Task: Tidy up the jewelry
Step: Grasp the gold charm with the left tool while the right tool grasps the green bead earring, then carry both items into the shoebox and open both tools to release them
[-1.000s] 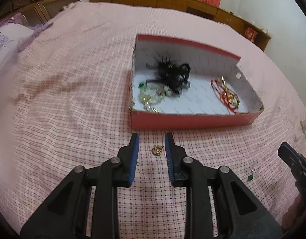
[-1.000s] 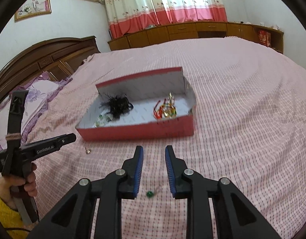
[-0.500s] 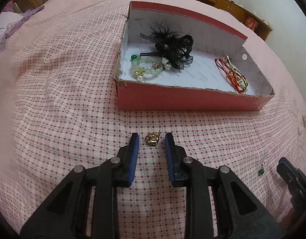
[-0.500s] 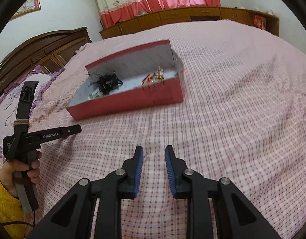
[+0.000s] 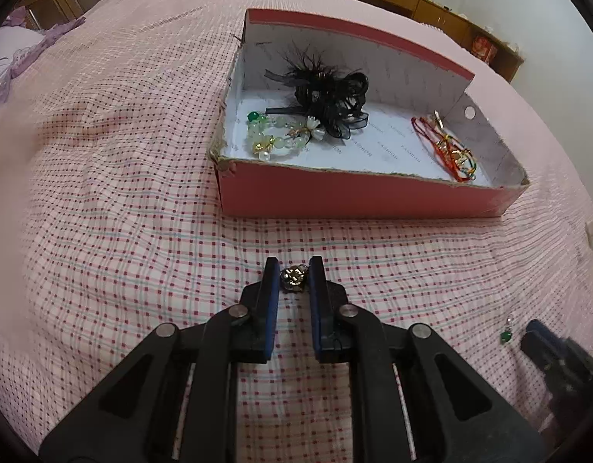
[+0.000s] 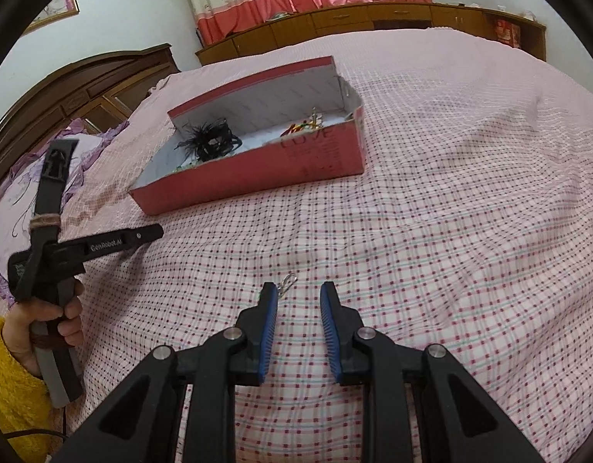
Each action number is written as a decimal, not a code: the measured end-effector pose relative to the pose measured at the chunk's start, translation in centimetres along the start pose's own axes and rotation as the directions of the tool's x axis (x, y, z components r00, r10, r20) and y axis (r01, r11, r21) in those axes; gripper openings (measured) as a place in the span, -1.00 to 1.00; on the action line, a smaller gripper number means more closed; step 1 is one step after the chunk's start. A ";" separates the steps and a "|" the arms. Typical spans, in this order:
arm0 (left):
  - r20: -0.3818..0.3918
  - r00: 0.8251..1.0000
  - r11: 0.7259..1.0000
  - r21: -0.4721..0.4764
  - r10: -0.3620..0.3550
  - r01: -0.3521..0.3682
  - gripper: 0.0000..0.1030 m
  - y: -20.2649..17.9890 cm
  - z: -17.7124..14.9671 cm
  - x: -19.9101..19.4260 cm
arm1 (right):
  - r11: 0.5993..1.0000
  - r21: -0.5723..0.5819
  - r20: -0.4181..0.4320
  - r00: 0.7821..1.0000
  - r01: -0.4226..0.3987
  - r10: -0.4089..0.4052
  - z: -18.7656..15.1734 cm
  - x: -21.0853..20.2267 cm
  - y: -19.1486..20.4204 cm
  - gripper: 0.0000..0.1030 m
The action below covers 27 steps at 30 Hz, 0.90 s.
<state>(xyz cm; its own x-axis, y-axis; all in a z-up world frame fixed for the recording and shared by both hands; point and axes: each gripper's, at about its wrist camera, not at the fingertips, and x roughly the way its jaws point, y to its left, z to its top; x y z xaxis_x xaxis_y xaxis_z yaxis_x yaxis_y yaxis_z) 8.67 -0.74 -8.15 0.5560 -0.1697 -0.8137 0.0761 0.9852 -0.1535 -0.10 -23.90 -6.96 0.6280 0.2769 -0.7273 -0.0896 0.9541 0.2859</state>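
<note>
A small gold earring (image 5: 293,278) lies on the checked bedspread between the blue pads of my left gripper (image 5: 293,276), whose jaws have closed in against it. A red box (image 5: 365,200) sits just beyond, holding a black feather hair clip (image 5: 327,92), a green bead bracelet (image 5: 277,141) and red cords (image 5: 446,150). A green earring (image 5: 505,335) lies at the right, next to my right gripper's tip (image 5: 554,351). In the right wrist view my right gripper (image 6: 298,301) is open, and the earring's silver hook (image 6: 288,282) shows by its left fingertip. The box (image 6: 257,169) is farther off there.
The pink checked bedspread (image 6: 450,212) stretches all around. The hand-held left gripper (image 6: 65,247) and a yellow sleeve show at the left of the right wrist view. A wooden headboard (image 6: 84,81) and low cabinets (image 6: 373,23) stand behind the bed.
My left gripper has moved forward onto the gold earring and its jaws have narrowed around it. My right gripper has swung so the green earring's hook shows at its left fingertip.
</note>
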 end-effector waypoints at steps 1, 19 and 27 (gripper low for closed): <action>0.005 1.000 1.000 -0.001 0.002 -0.002 -0.88 0.1 0.0 -0.3 | 1.000 0.002 -0.008 1.000 -0.007 0.007 0.0 0.2 0.1 -0.50; 0.099 0.994 0.998 -0.026 -0.053 0.056 -0.88 0.6 -0.8 -5.8 | 0.998 -0.057 -0.032 0.999 0.020 -0.021 -0.2 3.1 2.3 -0.77; 0.132 0.989 0.998 -0.011 -0.063 0.065 -0.88 -0.3 -0.9 -7.6 | 0.999 -0.052 0.016 1.000 -0.007 0.008 0.5 1.4 2.4 -0.78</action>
<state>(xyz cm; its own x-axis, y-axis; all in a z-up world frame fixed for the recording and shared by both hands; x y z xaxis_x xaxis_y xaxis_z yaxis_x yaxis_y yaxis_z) 3.65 0.19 -2.43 0.6541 -0.2271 -0.7215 0.1027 0.9717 -0.2127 0.90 -21.30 -6.99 0.6397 0.2824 -0.7149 -0.1339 0.9568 0.2582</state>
